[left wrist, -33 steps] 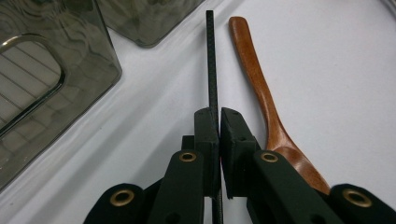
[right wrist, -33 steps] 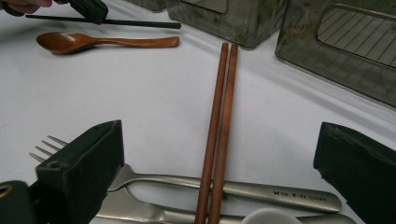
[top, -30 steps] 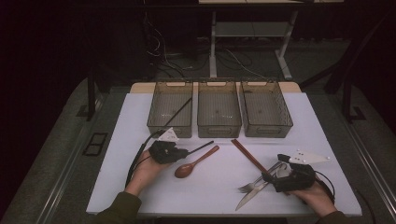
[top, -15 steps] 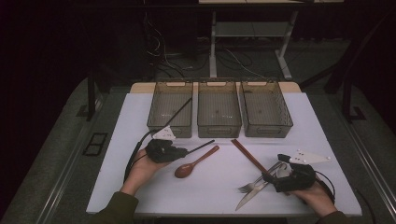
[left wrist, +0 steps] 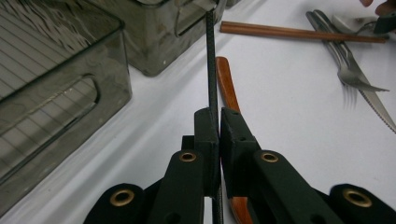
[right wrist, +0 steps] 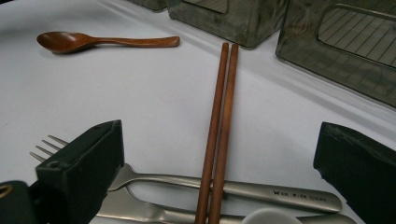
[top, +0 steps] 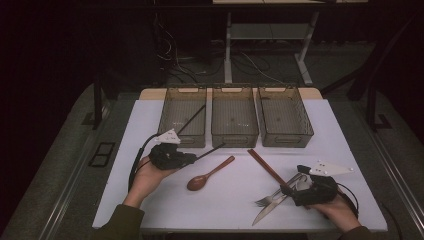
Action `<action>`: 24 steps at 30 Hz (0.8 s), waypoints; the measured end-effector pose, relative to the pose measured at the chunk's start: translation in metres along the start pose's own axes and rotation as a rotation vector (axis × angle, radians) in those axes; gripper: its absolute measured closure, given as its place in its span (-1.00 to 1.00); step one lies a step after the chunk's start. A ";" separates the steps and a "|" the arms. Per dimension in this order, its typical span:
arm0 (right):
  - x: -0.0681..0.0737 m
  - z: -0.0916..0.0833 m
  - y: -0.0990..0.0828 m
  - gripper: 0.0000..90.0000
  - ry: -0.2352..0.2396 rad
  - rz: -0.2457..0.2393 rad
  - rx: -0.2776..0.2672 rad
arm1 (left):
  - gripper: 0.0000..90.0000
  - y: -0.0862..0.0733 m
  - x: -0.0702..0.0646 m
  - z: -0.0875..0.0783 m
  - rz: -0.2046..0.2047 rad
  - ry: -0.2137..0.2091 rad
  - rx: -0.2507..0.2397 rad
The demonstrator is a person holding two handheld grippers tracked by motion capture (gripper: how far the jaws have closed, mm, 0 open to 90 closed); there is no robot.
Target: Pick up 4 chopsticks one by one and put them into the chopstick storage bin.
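Three bins [top: 235,120] are standing in a row at the far side of the table [top: 150,130]. Near the left one, the left gripper [top: 192,158] is pinching a thin black stick [left wrist: 211,60] between jaws pressed together, its tip pointing toward the middle bin's near wall. Just right of the stick, a wooden spoon [top: 209,174] is lying on the table. Farther right, the right gripper [right wrist: 219,177] is resting with jaws spread wide, straddling brown chopsticks [right wrist: 220,112] that are crossing over a fork [right wrist: 196,183] and knife [top: 270,206].
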State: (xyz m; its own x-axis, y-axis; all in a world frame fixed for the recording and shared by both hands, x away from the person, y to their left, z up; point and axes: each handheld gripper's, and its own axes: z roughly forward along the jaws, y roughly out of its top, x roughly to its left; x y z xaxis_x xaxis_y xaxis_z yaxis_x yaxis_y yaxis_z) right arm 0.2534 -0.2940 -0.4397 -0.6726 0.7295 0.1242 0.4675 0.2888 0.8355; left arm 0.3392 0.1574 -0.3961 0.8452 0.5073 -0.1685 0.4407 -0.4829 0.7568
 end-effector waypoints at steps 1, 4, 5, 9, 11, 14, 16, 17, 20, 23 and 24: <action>0.000 0.000 0.000 -0.96 0.000 0.001 0.001 | 0.89 0.001 0.000 -0.001 -0.005 0.002 -0.003; 0.000 0.000 0.000 -0.96 0.000 0.001 0.002 | 0.89 0.002 0.002 -0.006 -0.016 0.008 -0.014; 0.000 0.000 0.000 -0.96 -0.001 0.001 0.003 | 0.89 0.003 0.003 -0.008 -0.018 0.008 -0.017; 0.000 0.000 0.000 -0.96 0.000 -0.002 -0.003 | 0.89 0.007 0.005 -0.015 -0.029 0.017 -0.029; 0.000 0.000 0.000 -0.96 -0.002 -0.001 -0.002 | 0.89 0.011 0.006 -0.017 -0.028 0.025 -0.034; 0.000 0.000 0.000 -0.96 -0.003 -0.001 0.000 | 0.89 0.017 0.009 -0.020 -0.025 0.035 -0.040; 0.000 0.000 0.000 -0.96 -0.004 -0.001 0.000 | 0.89 0.020 0.012 -0.022 -0.031 0.044 -0.044; 0.000 0.000 0.000 -0.96 -0.004 0.000 0.000 | 0.89 0.022 0.013 -0.022 -0.031 0.049 -0.043; 0.000 0.000 0.000 -0.96 -0.004 0.003 -0.001 | 0.89 0.029 0.017 -0.024 -0.034 0.058 -0.046; 0.000 0.000 0.000 -0.96 -0.005 0.001 0.001 | 0.89 0.036 0.022 -0.026 -0.044 0.070 -0.054; 0.000 0.000 0.000 -0.96 -0.005 0.001 0.001 | 0.89 0.038 0.023 -0.027 -0.046 0.075 -0.058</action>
State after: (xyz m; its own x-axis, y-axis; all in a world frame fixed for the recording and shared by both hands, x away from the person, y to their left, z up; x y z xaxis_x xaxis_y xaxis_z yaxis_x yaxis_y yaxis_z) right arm 0.2538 -0.2939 -0.4400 -0.6693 0.7329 0.1221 0.4685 0.2887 0.8350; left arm 0.3677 0.1699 -0.3543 0.7981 0.5814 -0.1580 0.4589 -0.4167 0.7847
